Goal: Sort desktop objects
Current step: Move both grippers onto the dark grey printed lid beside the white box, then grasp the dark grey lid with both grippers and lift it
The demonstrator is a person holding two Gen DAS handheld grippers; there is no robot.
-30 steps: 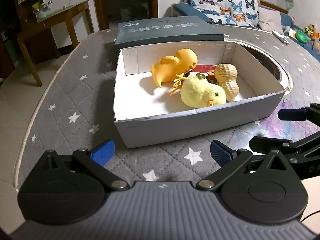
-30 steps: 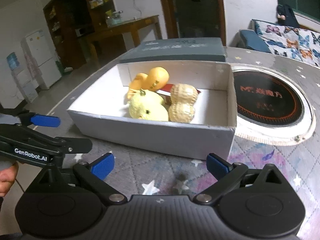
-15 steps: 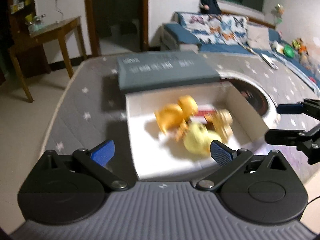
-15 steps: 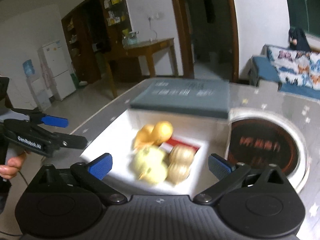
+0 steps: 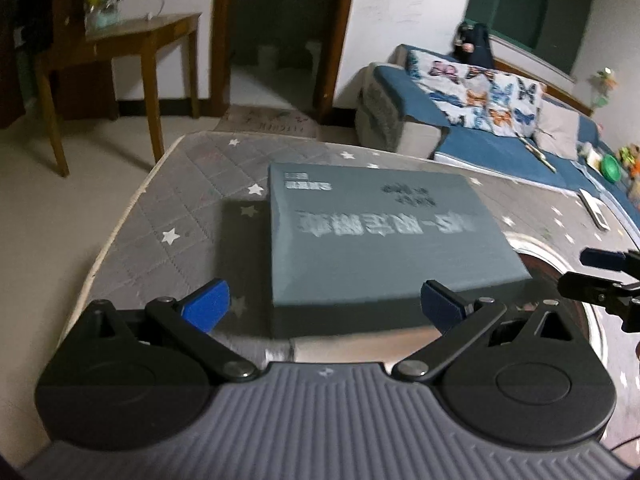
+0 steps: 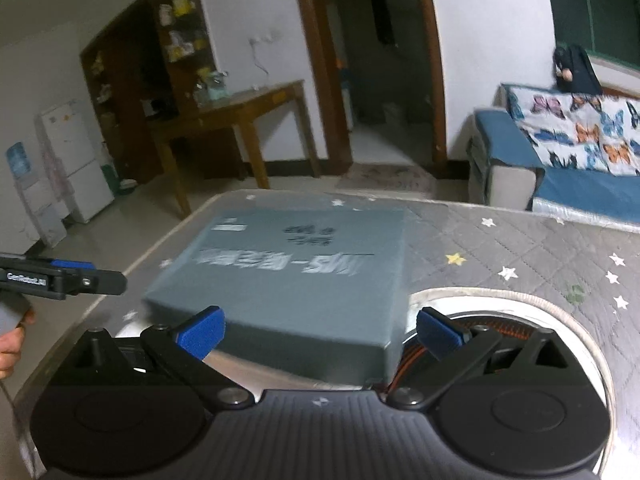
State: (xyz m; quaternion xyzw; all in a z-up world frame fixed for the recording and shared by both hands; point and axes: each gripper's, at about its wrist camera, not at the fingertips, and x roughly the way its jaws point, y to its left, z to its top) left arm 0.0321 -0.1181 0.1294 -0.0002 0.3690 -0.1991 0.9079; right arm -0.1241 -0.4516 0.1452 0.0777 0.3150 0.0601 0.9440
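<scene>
A wooden side table (image 5: 132, 40) is standing by the wall, a dark doorway (image 5: 280, 20) is opening behind it, and a butterfly-print sofa (image 5: 480, 96) is sitting right. A white fridge (image 6: 76, 160) is showing far left.

The left gripper (image 5: 324, 306) has its blue-tipped fingers (image 5: 206, 306) spread wide over the grey star-print table (image 5: 168, 216), with the grey-blue lid (image 5: 380, 240) lying flat just ahead at 12 o'clock, its print blurred. At 3 o'clock the right gripper (image 5: 604, 276) reaches in from the edge, above a round inset (image 5: 540, 258) in the table. A wooden side table (image 5: 132, 40) stands at 10 o'clock and a blue sofa (image 5: 492, 120) at 2 o'clock.
</scene>
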